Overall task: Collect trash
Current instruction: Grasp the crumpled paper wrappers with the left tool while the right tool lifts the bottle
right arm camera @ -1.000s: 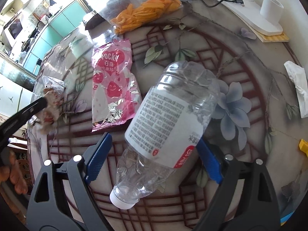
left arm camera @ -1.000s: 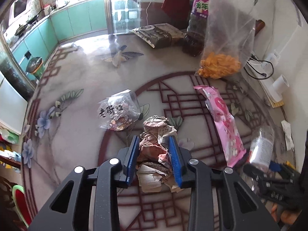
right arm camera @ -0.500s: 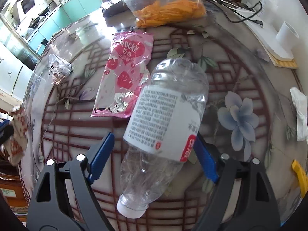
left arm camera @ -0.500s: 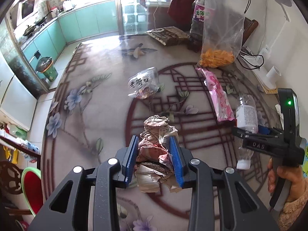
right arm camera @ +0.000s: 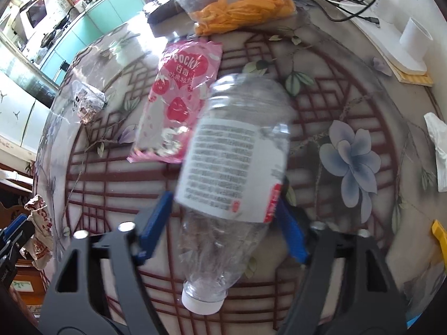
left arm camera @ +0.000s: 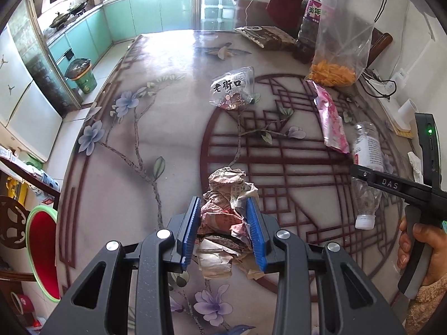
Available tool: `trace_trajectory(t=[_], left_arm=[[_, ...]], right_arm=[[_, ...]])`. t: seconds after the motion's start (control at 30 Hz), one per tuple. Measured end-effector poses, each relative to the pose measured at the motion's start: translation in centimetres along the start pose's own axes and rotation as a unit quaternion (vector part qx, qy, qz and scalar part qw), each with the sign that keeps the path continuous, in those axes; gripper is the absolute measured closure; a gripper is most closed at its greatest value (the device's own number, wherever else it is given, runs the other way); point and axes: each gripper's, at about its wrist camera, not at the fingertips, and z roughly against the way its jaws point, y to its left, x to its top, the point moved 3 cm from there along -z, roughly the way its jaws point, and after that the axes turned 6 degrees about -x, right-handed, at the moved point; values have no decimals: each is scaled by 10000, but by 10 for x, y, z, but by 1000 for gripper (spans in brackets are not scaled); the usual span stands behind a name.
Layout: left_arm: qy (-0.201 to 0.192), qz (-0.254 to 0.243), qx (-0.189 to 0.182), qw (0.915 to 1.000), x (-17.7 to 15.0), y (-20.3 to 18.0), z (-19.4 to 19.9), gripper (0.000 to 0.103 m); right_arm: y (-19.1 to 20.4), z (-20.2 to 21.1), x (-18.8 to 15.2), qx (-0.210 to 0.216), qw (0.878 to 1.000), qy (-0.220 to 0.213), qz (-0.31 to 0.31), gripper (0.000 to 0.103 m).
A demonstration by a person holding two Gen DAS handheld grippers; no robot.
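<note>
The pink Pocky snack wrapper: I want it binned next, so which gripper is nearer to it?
Right. The right gripper straddles the clear plastic bottle lying against the pink Pocky snack wrapper; the left gripper, holding crumpled paper, is across the table.

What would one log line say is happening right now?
left tool: shut on crumpled paper | right tool: closing around plastic bottle | table: pink wrapper uncollected
</note>
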Motion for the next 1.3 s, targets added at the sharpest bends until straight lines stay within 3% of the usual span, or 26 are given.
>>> trace_trajectory(t=[0.3,0.47,0.57,0.6,0.67,0.7,0.8,1.3], left_arm=[[169,-32,-3,9999,-6,0,-12,68],[383,116,44,9992,-14,5,-32,64],[363,140,10,9992,-17,7,-38,58],[358,118,-20,9993,-17,6,-39,58],[345,70,-64,9994,-16,6,-40,62],[343,59,-85,9994,-16,5,-39,70],[349,138,-162,9992,-16,9,-34,74],[-124,316,-394,9986,-31,24,32,74]], right_arm=[[17,5,-12,209,9992,15,334,44],[14,5,-16,255,9994,57,211,29],[13,3,-16,280,9995,81,91,27],[11,1,-16,280,9995,120,52,27],[10,2,-18,232,9996,147,77,43],[11,2,-19,256,9995,164,101,44],[16,9,-22,258,9996,99,88,44],[91,65,-63,904,9934,-51,710,44]])
